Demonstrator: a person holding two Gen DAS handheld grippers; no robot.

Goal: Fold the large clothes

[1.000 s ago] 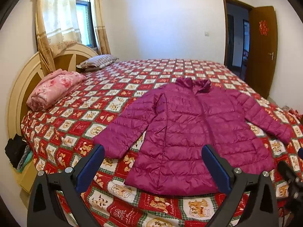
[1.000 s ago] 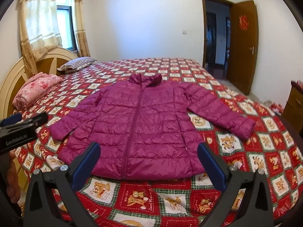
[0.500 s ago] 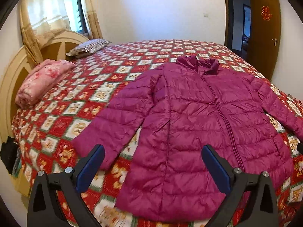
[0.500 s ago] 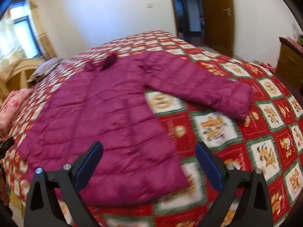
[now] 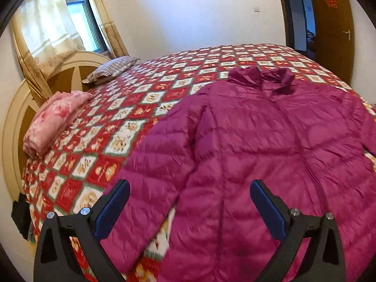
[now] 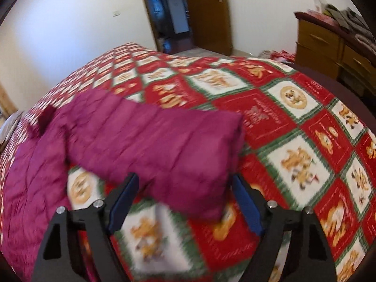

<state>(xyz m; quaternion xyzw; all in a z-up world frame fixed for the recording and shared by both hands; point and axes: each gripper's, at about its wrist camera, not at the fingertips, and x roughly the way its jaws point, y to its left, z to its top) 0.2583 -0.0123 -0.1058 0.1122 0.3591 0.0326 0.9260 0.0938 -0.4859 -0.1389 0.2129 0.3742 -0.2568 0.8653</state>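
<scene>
We see the magenta puffer jacket [image 5: 270, 145] lying flat and face up on the red cartoon-patterned bedspread [image 5: 117, 127], collar toward the far wall, with a folded pink blanket [image 5: 54, 122] and a striped pillow [image 5: 112, 68] well apart by the headboard [image 5: 14, 127]. Our left gripper [image 5: 190, 209] hangs over the jacket's near sleeve and hem, jaws spread wide and gripping nothing. Our right gripper [image 6: 185, 199] hovers at the cuff of the other sleeve [image 6: 169, 145], jaws closing with the cuff end between them but not yet pinched; a wooden dresser [image 6: 329, 44] and the open door [image 6: 206, 11] stand beyond the bed.

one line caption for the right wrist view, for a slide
Right gripper, jaws closing, nears the cuff of the magenta jacket's sleeve on the patterned bedspread.
</scene>
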